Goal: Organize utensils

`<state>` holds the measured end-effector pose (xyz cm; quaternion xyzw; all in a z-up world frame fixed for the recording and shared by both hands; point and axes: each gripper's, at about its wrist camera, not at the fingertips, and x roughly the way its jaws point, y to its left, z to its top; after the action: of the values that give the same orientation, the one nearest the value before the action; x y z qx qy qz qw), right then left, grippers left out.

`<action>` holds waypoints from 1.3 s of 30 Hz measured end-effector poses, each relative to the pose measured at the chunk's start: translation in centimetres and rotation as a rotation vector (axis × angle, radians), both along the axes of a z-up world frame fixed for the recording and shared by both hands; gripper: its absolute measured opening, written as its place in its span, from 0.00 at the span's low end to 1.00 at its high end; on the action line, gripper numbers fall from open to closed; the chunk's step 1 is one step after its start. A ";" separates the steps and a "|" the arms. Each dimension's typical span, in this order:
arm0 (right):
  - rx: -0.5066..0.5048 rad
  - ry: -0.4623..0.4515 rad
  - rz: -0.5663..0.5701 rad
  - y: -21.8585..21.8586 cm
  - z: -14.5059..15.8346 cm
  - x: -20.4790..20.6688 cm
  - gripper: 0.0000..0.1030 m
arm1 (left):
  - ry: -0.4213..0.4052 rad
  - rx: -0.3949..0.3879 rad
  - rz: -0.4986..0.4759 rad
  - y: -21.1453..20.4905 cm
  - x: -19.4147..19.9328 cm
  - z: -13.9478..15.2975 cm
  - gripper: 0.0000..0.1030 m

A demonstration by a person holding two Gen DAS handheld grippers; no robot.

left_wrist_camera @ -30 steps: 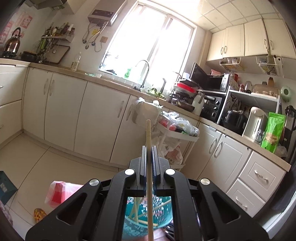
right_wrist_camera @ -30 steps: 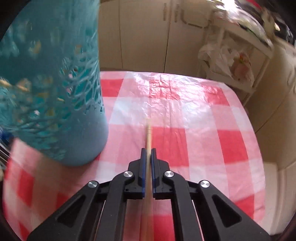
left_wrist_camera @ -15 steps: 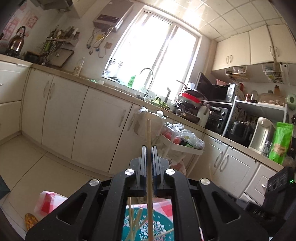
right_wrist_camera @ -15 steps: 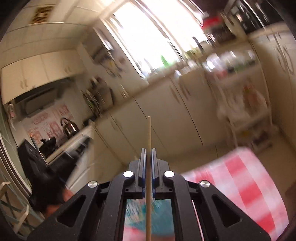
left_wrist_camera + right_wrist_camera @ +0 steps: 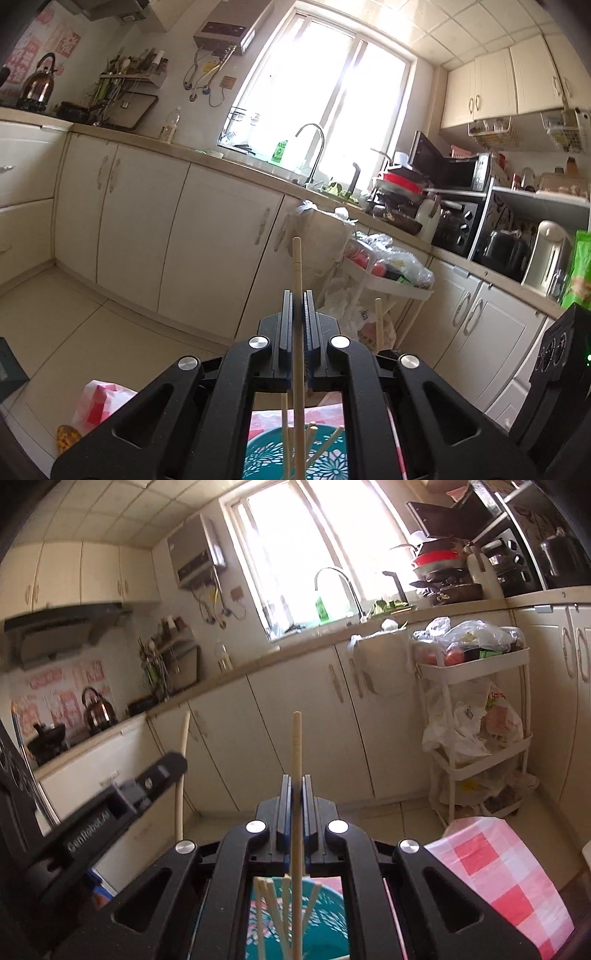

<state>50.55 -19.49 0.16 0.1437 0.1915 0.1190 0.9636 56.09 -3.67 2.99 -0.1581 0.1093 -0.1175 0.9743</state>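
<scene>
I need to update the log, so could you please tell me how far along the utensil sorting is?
Done: several wooden chopsticks already stand in the teal perforated plastic holder. In hand: the left gripper holds one upright wooden chopstick, and the right gripper holds another wooden chopstick, both above the holder. Left: lowering these two in.

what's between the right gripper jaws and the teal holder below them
Right wrist view: only the held wooden chopstick spans that gap, running down from the right gripper into the teal perforated plastic holder.
</scene>
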 end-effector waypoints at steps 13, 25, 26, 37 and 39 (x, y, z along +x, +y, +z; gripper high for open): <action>0.009 0.116 0.042 -1.2 -2.9 -2.6 0.20 | 0.089 0.098 -0.028 -0.1 -1.1 -1.4 0.05; 0.030 0.178 0.010 -6.7 -3.6 -12.2 0.29 | 0.140 0.242 0.051 -1.2 -10.5 -1.4 0.48; 0.024 0.180 0.005 -7.1 -3.7 -13.4 0.29 | 0.145 0.250 0.062 -1.2 -11.3 -1.4 0.53; -0.061 0.155 0.020 -6.3 -2.4 -22.5 0.47 | 0.254 0.315 0.141 -1.7 -22.8 -3.0 0.84; -0.070 0.149 0.021 -5.8 -1.8 -24.2 0.51 | 0.270 0.314 0.138 -1.6 -24.8 -3.2 0.89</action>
<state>26.31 -25.34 -1.61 0.1165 0.2681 0.1112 0.9498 31.31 -5.27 -0.21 -0.0258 0.2447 -0.0099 0.9692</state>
